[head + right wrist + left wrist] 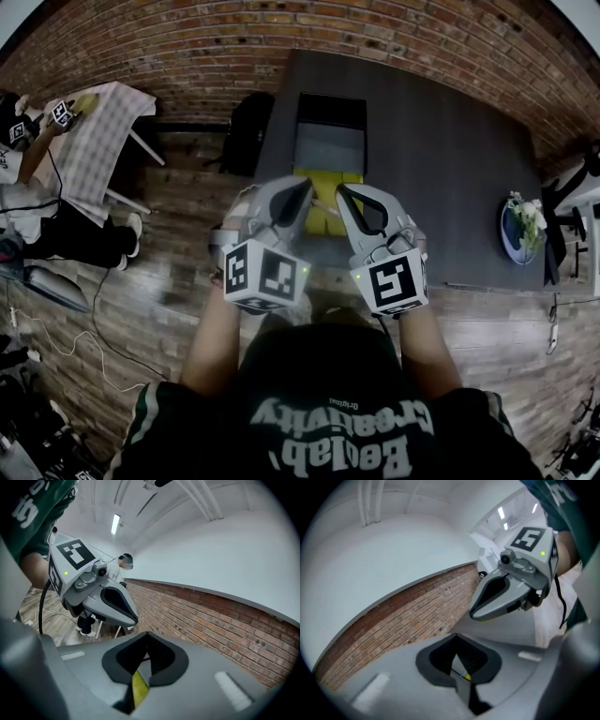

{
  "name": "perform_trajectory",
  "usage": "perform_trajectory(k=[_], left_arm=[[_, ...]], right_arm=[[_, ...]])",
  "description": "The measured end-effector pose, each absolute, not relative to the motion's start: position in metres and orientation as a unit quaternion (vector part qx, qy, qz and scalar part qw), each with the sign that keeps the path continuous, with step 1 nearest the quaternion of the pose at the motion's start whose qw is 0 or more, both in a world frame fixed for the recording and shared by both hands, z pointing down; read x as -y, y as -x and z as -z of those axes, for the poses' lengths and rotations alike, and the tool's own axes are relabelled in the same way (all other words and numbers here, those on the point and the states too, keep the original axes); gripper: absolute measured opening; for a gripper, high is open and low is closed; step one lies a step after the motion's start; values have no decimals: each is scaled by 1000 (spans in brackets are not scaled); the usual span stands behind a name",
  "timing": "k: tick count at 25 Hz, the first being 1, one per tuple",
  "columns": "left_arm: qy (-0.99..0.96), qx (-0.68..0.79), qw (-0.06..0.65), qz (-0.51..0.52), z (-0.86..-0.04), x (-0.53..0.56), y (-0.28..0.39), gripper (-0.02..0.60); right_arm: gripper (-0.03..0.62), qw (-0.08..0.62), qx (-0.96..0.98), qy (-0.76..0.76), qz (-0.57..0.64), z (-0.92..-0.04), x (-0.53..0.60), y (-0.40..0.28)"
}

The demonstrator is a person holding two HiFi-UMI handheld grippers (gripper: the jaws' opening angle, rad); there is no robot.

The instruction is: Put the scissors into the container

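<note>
Left gripper (300,189): jaws together, nothing in them. It is held up off the table (450,150), tips pointing forward and down. Its own view is mostly brick wall (417,616), with only a yellow sliver through the gap at the jaw base.

Below and between the two tips: yellow mat (324,221). Scissors (323,208): probably the thin pale line on the mat between the tips, but the grippers cover most of it, so not sure. Container (330,148): open grey box just beyond the tips, past the mat, looks empty.

Right gripper (345,192): jaws also together, empty, just beside the left one at the same height.

Risks from here, as judgement:
- Both pairs of jaws are closed. Coming down without opening would shove the scissors along the mat instead of gripping them.
- Scissors lie flat and thin. A shallow pinch could slip off, or catch the mat edge too.
- The grippers are close together, so they could knock each other if both go for the same spot.
- A grip on one handle or blade lets the scissors swing open or tilt. They could then hit the container's near wall and fall short.
</note>
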State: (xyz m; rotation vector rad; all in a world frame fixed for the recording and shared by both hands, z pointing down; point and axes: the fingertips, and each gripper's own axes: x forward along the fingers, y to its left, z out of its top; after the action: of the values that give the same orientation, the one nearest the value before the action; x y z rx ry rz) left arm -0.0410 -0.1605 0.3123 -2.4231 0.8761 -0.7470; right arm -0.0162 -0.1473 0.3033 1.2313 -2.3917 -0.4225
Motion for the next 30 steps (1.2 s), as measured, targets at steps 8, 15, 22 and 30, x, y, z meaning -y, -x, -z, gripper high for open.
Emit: perform_trajectory(k=[8,15,22,30], left_arm=[[875,-327,222,279,-311,149,21,2],[872,-334,218,283,-312,144,10,3],[869,-340,217,287,-312,143,7,3],[866,-344,218,292,-312,142,4,3]], right_arm=[[6,197,866,-436,145,-302,141,-3],[6,190,869,-432,147,-303,139,-15],[6,190,872,-425,152,-302,138,-19],[6,188,871,-426,158,-300,137,-23]])
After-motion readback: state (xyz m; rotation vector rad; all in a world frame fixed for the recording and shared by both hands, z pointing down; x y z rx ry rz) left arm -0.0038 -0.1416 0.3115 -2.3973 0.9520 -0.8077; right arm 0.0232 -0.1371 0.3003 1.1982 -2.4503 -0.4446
